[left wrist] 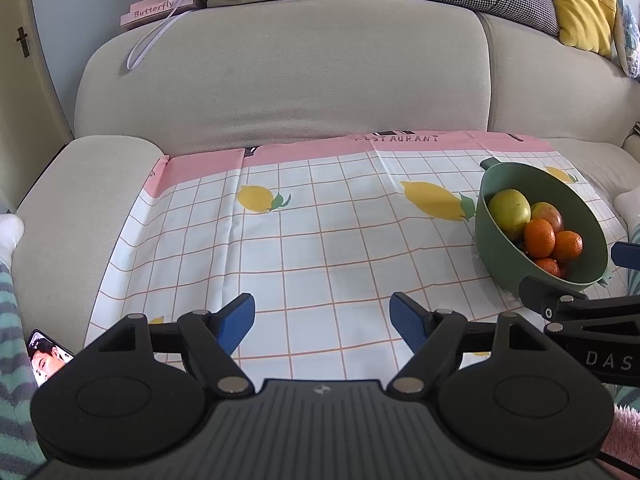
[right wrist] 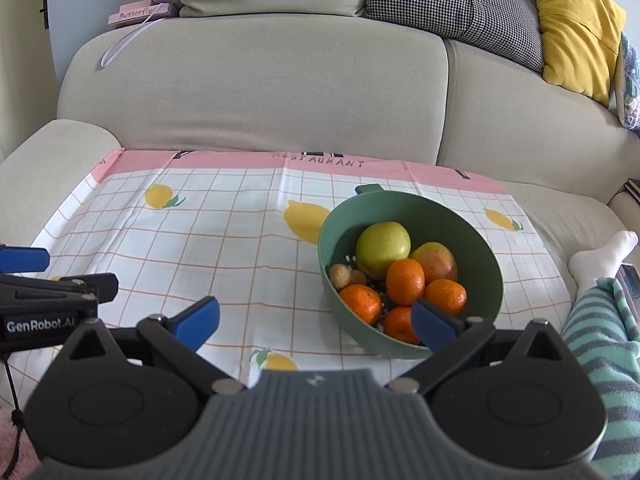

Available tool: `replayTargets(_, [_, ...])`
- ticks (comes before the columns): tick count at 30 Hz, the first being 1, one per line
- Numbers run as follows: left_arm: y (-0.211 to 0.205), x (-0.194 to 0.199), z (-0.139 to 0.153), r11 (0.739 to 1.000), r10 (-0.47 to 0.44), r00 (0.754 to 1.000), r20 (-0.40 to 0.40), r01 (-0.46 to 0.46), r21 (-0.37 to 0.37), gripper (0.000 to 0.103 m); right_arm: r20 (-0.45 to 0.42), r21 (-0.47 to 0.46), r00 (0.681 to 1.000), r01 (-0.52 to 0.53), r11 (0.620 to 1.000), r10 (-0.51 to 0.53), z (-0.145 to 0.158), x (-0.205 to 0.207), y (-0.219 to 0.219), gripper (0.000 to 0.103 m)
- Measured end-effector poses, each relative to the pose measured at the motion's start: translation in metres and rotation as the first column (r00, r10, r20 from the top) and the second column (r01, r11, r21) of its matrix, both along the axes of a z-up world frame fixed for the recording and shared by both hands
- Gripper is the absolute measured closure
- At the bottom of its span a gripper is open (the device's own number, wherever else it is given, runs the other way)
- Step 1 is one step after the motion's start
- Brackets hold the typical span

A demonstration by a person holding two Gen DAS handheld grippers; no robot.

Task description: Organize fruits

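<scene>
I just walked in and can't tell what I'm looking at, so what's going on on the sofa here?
A person is holding a two-finger gripper in each hand over a lemon-print cloth spread on the sofa. Both the left gripper and the right gripper are open and empty. A green colander bowl sits on the cloth holding a green apple, a reddish fruit and several oranges. No fruit is out of the bowl.

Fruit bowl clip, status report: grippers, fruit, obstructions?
Left gripper open, empty. Right gripper open, empty, near green bowl. Fruit all in bowl: oranges, green apple. Cloth bare, nothing blocking.
</scene>
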State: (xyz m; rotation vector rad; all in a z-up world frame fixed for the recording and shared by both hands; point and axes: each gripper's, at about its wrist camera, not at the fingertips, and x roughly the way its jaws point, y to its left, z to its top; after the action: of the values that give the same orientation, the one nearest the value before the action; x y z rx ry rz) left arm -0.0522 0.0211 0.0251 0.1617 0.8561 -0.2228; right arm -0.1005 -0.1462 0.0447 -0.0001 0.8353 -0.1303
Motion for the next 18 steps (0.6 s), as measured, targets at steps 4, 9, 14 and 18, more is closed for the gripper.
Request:
replayTargets(4, [0.0009,0.0004,0.0005,1.000,0.004,1.000,0.000,-0.004,-0.002,0.013,0.000,0.000,1.000,0.001,1.000,-0.001,0.0001,0.0001,0.0002,0.004])
replayTargets(9, [0.0012,0.0008,0.0008,1.000,0.007,1.000,-0.003,-0.007,-0.003,0.013,0.000,0.000,1.000,0.000,1.000,0.000,0.0001,0.0001,0.0000,0.004])
replayTargets(14, [0.0012,0.0010,0.0008,1.000,0.003,1.000,-0.005,-0.003,-0.007,0.013,-0.001,0.000,1.000,0.000,1.000,0.000,0.0000,0.0002,0.0003,0.004])
replayTargets(18, [0.0005,-0.0005,0.0007,1.000,-0.001,1.000,-0.008,0.000,-0.018,0.013,-0.001,0.000,1.000,0.000,1.000,0.000,-0.0001,0.0002,0.0001,0.004])
